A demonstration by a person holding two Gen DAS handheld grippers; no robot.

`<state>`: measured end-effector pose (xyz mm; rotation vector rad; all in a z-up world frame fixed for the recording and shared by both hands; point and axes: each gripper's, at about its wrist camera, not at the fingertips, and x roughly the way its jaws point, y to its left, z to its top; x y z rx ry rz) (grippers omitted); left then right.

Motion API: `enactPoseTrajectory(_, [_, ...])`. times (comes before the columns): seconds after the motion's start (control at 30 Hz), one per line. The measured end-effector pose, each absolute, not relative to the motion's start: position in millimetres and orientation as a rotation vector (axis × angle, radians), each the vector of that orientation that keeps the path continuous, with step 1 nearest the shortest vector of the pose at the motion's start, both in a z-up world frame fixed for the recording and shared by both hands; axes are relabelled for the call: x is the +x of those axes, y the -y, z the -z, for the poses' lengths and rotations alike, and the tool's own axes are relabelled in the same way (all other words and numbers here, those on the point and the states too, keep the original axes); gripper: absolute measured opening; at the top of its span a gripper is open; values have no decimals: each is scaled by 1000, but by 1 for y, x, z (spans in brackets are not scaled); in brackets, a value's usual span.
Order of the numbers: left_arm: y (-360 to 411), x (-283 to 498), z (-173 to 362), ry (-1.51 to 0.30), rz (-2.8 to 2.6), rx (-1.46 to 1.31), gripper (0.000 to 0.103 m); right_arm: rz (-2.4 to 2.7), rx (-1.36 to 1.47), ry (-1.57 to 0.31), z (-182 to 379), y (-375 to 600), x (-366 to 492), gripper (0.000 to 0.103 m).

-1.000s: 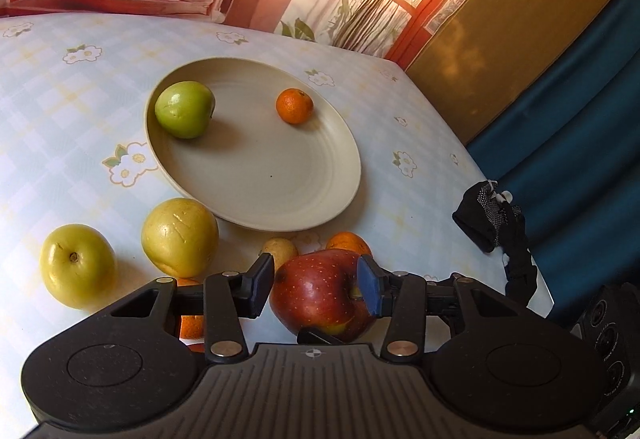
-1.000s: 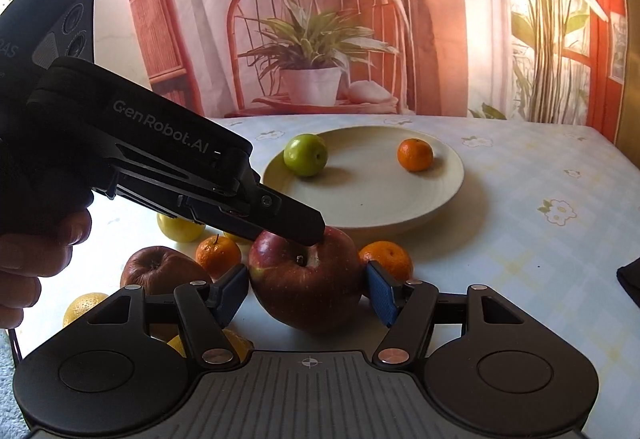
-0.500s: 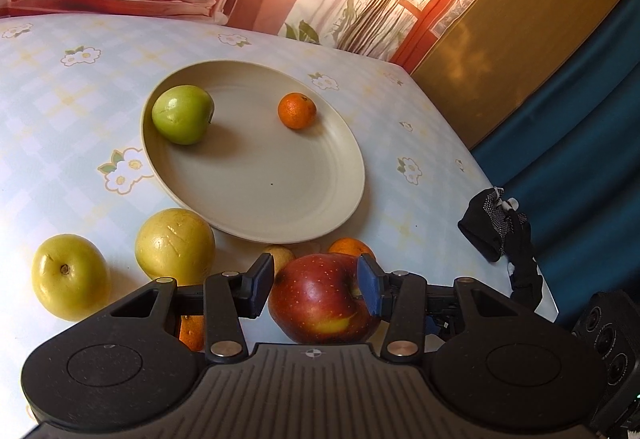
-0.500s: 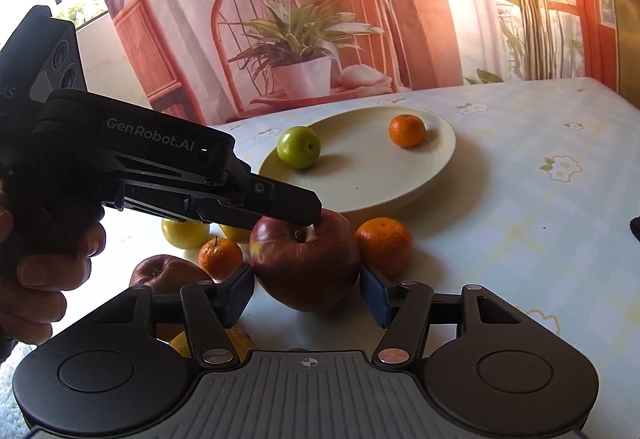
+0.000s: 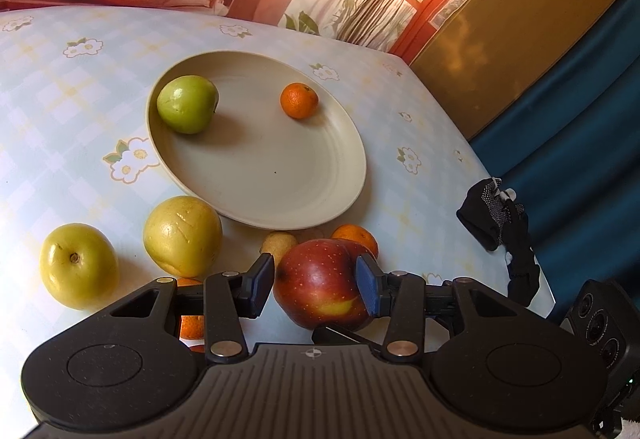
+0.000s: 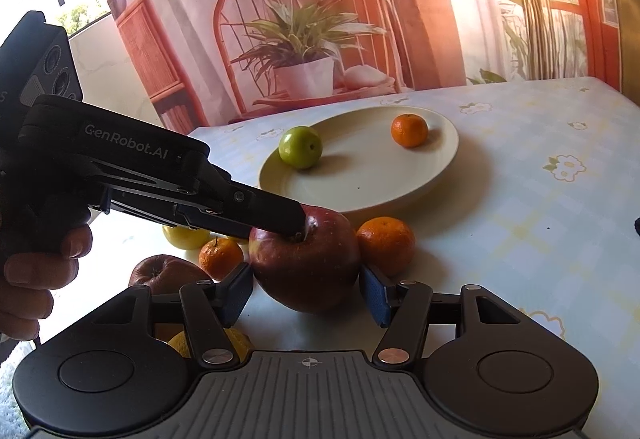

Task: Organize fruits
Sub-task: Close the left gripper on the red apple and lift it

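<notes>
A red apple (image 5: 320,285) sits between the pads of my left gripper (image 5: 316,285), which is shut on it just above the table. In the right wrist view the same apple (image 6: 306,263) lies between the open pads of my right gripper (image 6: 306,297), with small gaps on both sides, and the left gripper's fingers (image 6: 276,217) reach over its top. A cream plate (image 5: 256,167) holds a green apple (image 5: 187,109) and a small orange (image 5: 299,100); it also shows in the right wrist view (image 6: 360,175).
Loose fruit lies on the flowered tablecloth: two yellow apples (image 5: 78,265) (image 5: 182,235), an orange (image 6: 385,245), a mandarin (image 6: 220,257), a dark red apple (image 6: 168,273), a lemon (image 6: 208,345). A black glove (image 5: 496,215) lies at the table's right edge.
My right gripper's pads have spread away from the red apple. My left gripper stays shut on it. Both views have shifted slightly.
</notes>
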<state>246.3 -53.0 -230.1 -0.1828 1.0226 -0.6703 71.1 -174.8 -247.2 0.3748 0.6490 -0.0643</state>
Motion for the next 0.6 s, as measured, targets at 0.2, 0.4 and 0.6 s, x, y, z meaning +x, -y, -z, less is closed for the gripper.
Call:
enactPoseTrajectory(0.2, [50, 252, 236, -1048, 669, -247, 48, 62, 413, -646, 250, 179, 73, 56])
enactPoseTrajectory(0.4, [50, 246, 224, -1020, 656, -233, 46, 62, 368, -644, 244, 173, 74, 55])
enactPoseTrajectory(0.6, [55, 244, 190, -919, 675, -202, 46, 46, 318, -585, 216, 181, 78, 55])
